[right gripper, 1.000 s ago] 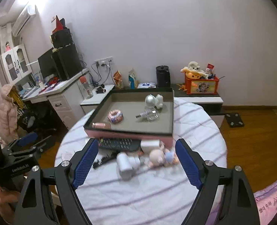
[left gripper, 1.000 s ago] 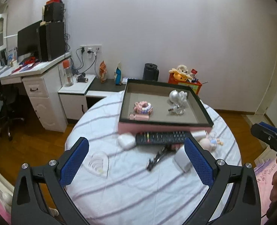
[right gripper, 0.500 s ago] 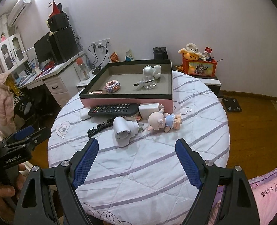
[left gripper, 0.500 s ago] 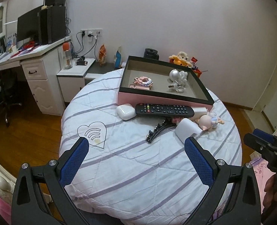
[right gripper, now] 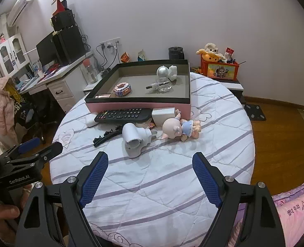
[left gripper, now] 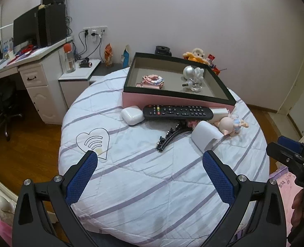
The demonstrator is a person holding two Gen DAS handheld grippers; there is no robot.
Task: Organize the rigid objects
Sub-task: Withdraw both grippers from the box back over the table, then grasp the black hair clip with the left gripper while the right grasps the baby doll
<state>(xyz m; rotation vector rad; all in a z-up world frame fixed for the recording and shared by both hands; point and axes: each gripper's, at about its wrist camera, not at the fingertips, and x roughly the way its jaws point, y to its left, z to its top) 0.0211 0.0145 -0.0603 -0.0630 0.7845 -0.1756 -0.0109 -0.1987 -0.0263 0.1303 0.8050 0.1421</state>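
A pink box with a black rim (left gripper: 178, 100) (right gripper: 139, 105) stands at the far side of a round quilted table. It holds a silver figurine (left gripper: 190, 72), a glass bottle (right gripper: 161, 86), a pink ring (right gripper: 122, 89) and a pink tube. In front of it lie a black remote (left gripper: 177, 112) (right gripper: 124, 115), a white case (left gripper: 132, 115), a black hair clip (left gripper: 169, 136), a white plug (right gripper: 134, 140) and a pig doll (right gripper: 177, 129). My left gripper (left gripper: 149, 160) and right gripper (right gripper: 149, 160) are open and empty, above the table's near part.
A white desk with a monitor and speakers (left gripper: 38, 30) stands left. A low cabinet with a red toy box (right gripper: 220, 69) stands behind the table. A pink bedspread (right gripper: 296, 205) lies at the near right. Wood floor surrounds the table.
Both grippers have drawn back from the box and risen, so the table looks farther and more of it shows. Both stay open. The objects have not moved.
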